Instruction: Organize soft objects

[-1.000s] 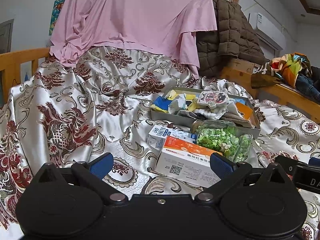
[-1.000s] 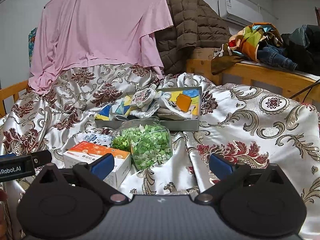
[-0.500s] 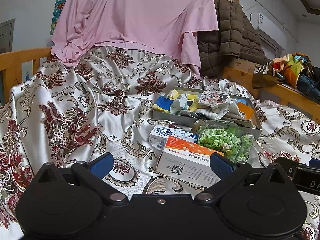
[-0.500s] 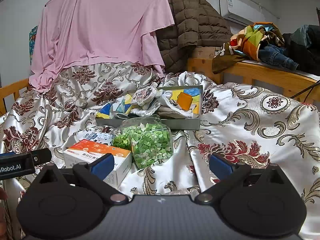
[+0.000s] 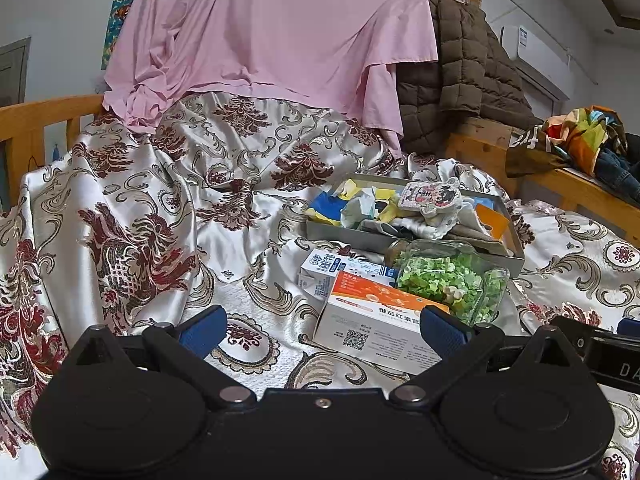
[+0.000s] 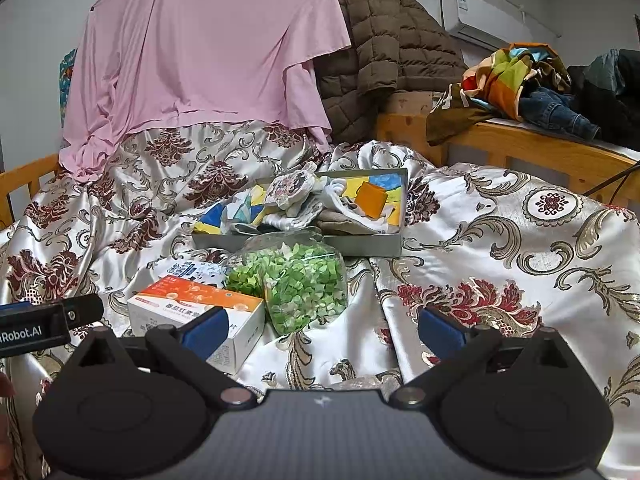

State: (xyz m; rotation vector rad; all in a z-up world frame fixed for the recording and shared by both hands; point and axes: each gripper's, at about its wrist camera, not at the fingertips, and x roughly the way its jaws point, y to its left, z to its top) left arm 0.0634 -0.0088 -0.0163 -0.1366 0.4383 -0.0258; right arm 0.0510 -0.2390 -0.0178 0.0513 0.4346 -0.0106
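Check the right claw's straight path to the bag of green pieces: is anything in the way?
Nothing visible blocks it. The right claw is open and empty, and only bare bedspread lies ahead of the bag of green pieces. The orange-and-white box sits beside the bag, off to the left.

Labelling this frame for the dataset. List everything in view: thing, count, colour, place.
bedspread: 1, silver satin with dark red floral pattern, covers the bed
tray: 1, grey, shallow, mid-bed, holds crumpled cloths and papers
orange box: 1, in the tray's right part
bag of green bits: 1, clear plastic, just in front of the tray
orange-and-white carton: 1, beside the bag
blue-and-white carton: 1, behind the orange-and-white carton
pink sheet: 1, draped at the back
brown quilted jacket: 1, right of the sheet
air conditioner: 1, white, on the wall
clothes pile: multicoloured, wooden ledge at right
left gripper: black, blue pads, jaws open, empty
right gripper: same, jaws open, empty
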